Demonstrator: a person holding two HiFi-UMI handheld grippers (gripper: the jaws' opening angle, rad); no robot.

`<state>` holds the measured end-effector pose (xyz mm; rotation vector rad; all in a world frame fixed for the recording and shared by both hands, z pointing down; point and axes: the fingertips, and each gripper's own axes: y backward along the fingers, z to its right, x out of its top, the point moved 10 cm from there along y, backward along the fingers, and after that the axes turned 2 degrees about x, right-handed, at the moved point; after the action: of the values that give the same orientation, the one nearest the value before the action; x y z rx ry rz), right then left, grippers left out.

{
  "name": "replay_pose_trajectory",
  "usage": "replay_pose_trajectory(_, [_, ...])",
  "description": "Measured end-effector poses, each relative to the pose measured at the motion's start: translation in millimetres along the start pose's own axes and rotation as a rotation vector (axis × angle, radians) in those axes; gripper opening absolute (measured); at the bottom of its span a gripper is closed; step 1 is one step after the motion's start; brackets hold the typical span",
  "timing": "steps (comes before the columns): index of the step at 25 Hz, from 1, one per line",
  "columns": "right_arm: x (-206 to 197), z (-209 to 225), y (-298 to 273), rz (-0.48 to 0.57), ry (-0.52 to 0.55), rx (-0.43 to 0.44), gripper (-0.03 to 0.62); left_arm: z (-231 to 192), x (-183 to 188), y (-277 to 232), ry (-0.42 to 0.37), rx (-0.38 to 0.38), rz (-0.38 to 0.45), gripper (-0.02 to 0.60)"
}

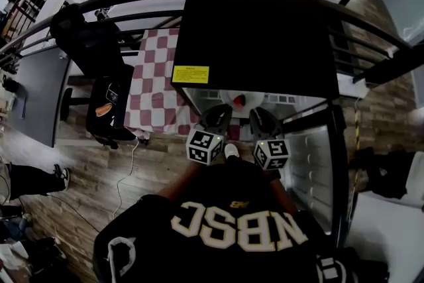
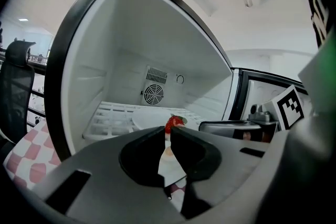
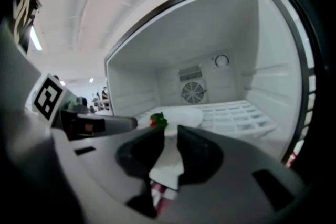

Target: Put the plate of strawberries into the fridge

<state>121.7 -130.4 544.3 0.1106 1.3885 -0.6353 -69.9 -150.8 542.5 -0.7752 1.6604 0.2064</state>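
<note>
A white plate [image 2: 149,119] with a red strawberry [image 2: 175,123] on it lies over the white grid shelf [image 2: 110,119] inside the open fridge [image 1: 258,36]. Its near rim reaches back between the jaws of both grippers. My left gripper [image 2: 169,131] has its jaws drawn close on that rim. My right gripper [image 3: 170,131] grips the same plate [image 3: 184,115] a little to the right, with the strawberry [image 3: 157,121] just beyond its fingertips. In the head view the left gripper [image 1: 216,117] and right gripper [image 1: 260,120] sit side by side at the fridge mouth, the plate [image 1: 232,97] between them.
The fridge door [image 1: 318,162] stands open at the right, its inner racks showing. A red-and-white checked cloth [image 1: 156,83] covers the table to the fridge's left. A black office chair [image 1: 99,56] stands farther left. A round fan grille [image 2: 153,94] is on the fridge's back wall.
</note>
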Motion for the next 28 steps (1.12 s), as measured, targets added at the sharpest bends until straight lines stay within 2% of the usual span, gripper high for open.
replay_pose_trajectory(9, [14, 11, -15, 0.008, -0.009, 0.027, 0.087, -5, 8, -19, 0.015, 0.004, -0.01, 0.046])
replay_pose_trajectory(28, [23, 15, -40, -0.025, 0.073, 0.076, 0.087, -7, 13, -38, 0.021, 0.014, -0.021, 0.046])
